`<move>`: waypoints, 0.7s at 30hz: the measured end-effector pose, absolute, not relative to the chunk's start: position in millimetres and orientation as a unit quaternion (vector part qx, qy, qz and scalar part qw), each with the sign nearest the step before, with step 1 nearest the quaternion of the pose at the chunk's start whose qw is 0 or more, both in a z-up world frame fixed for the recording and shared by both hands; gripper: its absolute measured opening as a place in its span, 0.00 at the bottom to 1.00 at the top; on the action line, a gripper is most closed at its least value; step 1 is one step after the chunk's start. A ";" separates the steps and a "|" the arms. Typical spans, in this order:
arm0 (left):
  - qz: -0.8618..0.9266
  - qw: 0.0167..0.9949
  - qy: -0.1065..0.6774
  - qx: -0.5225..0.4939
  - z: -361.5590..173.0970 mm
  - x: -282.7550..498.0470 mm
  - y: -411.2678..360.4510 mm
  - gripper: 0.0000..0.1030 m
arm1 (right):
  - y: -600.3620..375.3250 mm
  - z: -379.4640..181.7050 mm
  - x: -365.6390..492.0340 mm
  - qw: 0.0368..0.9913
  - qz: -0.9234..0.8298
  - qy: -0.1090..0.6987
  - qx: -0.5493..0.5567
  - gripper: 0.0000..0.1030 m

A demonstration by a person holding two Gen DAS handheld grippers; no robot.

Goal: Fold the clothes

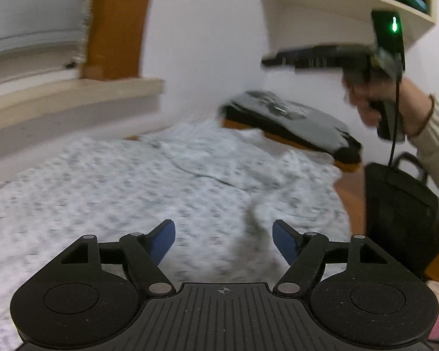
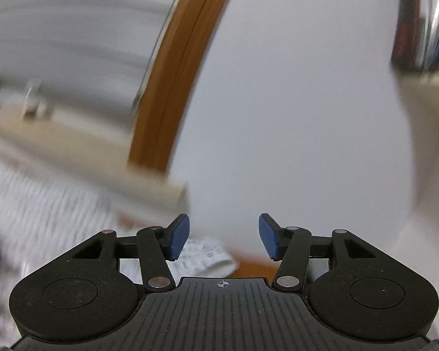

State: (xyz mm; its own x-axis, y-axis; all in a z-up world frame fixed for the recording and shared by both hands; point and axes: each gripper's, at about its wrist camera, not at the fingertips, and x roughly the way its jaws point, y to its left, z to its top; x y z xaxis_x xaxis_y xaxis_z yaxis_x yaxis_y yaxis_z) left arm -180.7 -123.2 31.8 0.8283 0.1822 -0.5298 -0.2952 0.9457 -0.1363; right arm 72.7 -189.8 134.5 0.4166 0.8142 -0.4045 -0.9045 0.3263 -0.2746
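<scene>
A white garment with a small grey print point(image 1: 166, 181) lies spread and wrinkled over the table. My left gripper point(image 1: 224, 241) hangs just above its near part, open, with nothing between the blue pads point(image 1: 164, 241). A person's hand holds my right gripper point(image 1: 267, 61) high at the right, well above the cloth. In the right wrist view the right gripper point(image 2: 224, 235) is open and empty, facing the white wall, with a strip of the printed garment point(image 2: 200, 256) below it. The picture is blurred.
A stack of folded grey and black clothes point(image 1: 289, 122) sits at the far right of the wooden table point(image 1: 348, 196). A black bag point(image 1: 401, 213) stands to the right. A window sill point(image 1: 73, 96), a wooden frame point(image 1: 117, 23) and a wall shelf point(image 1: 336, 3) are behind.
</scene>
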 end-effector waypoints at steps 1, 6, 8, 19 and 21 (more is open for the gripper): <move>0.116 0.950 0.272 -0.103 31.0 -174.2 -126.7 0.74 | -195.4 123.7 74.9 0.798 0.538 0.121 -0.244 0.51; 0.089 0.942 0.310 -0.093 22.9 -135.6 -132.4 0.65 | -207.2 74.5 91.0 0.749 0.567 0.224 -0.259 0.51; 0.080 0.939 0.317 -0.109 17.6 -125.9 -127.9 0.57 | -207.9 66.1 96.8 0.738 0.576 0.251 -0.246 0.51; 0.092 0.958 0.226 -0.150 29.4 -148.7 -118.3 0.05 | -285.1 87.9 102.0 0.742 0.593 0.258 -0.179 0.06; 0.091 0.956 0.228 -0.159 32.0 -149.0 -115.1 0.05 | -313.7 96.6 100.1 0.753 0.579 0.264 -0.166 0.06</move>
State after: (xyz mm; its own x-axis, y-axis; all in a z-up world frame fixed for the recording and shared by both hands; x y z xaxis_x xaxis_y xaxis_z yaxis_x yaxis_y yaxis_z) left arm -149.0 -115.1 32.0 0.8791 0.1018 -0.4657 -0.2469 0.9329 -0.2622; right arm 100.1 -313.7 96.6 0.1904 0.7851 -0.5894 -0.9601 0.2741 0.0550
